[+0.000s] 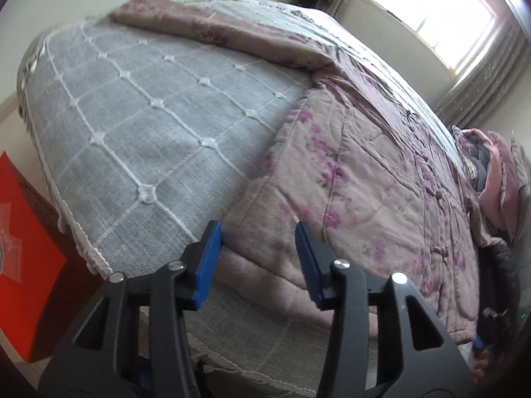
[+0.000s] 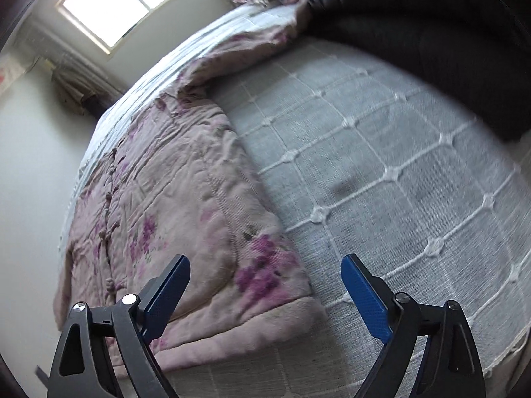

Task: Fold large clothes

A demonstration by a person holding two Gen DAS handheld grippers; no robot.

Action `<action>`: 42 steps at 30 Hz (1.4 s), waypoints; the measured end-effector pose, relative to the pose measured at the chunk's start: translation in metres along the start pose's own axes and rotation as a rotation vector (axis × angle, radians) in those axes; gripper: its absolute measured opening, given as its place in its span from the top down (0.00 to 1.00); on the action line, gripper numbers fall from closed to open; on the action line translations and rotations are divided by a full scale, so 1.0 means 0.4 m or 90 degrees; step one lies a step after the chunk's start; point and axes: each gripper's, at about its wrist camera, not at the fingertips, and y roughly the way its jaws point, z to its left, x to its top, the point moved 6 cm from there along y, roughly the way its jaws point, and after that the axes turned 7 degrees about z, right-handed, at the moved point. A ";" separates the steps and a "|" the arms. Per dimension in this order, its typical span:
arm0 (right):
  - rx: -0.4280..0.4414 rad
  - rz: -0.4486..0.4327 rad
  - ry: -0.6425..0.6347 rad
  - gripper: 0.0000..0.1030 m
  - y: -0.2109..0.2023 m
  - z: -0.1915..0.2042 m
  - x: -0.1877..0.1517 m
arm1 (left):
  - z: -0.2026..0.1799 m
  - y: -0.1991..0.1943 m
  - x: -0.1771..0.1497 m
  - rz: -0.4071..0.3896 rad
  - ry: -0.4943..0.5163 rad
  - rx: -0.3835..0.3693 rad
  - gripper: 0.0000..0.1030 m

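Note:
A pink quilted jacket with purple flowers and knot buttons point(image 1: 358, 179) lies spread flat on a grey bedspread point(image 1: 139, 116). Its sleeve point(image 1: 212, 30) stretches out toward the far end of the bed. My left gripper point(image 1: 259, 229) is open, its blue pads either side of the jacket's near hem corner, just above it. In the right wrist view the same jacket point(image 2: 166, 199) lies left of centre. My right gripper point(image 2: 265, 265) is open over the jacket's other near hem corner, holding nothing.
A red box point(image 1: 23, 232) stands on the floor left of the bed. A pile of pink and grey clothes point(image 1: 494, 172) sits at the bed's right. A dark padded garment point(image 2: 431, 33) lies on the bed. A bright window point(image 1: 434, 16) is behind.

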 end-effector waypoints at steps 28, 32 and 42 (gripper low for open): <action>0.020 -0.016 -0.035 0.85 -0.006 0.039 -0.015 | -0.037 -0.011 -0.017 -0.024 0.047 0.041 0.79; 0.056 -0.016 0.011 0.78 -0.011 0.013 -0.004 | -0.018 -0.008 -0.013 -0.012 0.011 0.013 0.71; 0.025 -0.088 -0.015 0.55 -0.062 0.020 0.019 | -0.030 -0.075 0.008 -0.088 0.000 0.019 0.55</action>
